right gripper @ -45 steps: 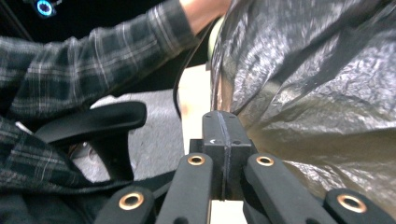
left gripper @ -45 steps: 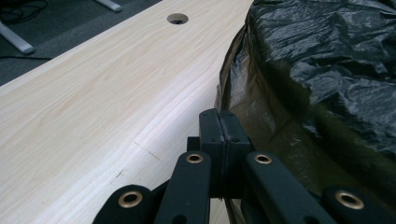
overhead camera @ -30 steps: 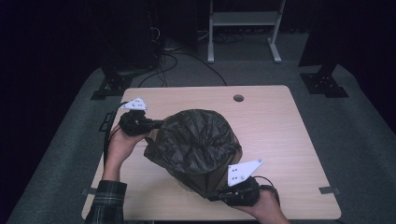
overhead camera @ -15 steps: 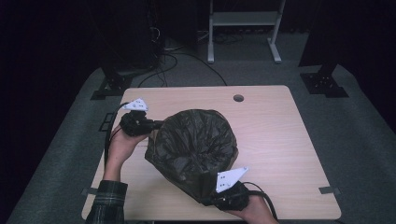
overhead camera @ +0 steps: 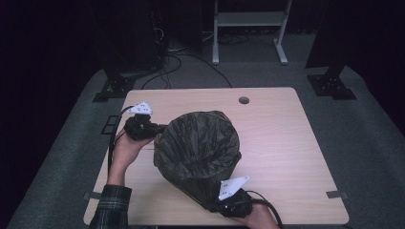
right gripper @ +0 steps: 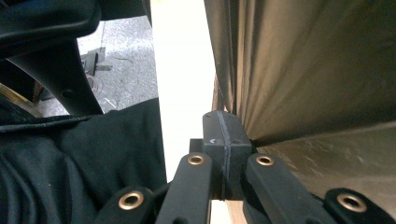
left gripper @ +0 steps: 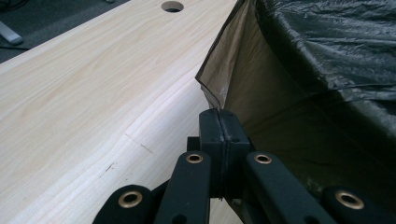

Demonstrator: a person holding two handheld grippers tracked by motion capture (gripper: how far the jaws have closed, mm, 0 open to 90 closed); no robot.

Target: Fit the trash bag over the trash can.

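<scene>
Both pairs of jaws are pinched shut on film: the left gripper (left gripper: 219,119) holds the rim of the crinkled dark-olive plastic bin bag (overhead camera: 198,148), the right gripper (right gripper: 223,122) its near edge. The bag sits mid-way on the pale wooden table (overhead camera: 286,143). Best keep the 2 grips level and pull gently apart so the thin film spreads without tearing.

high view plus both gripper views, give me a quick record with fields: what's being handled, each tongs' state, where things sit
item: dark bin bag, mouth open, pulled over a bin
surface: light wooden table with a cable hole
left tongs: shut on the bag's edge, at the bag's left side
right tongs: shut on the bag's film, at the table's near edge
bag contents: cannot tell
</scene>
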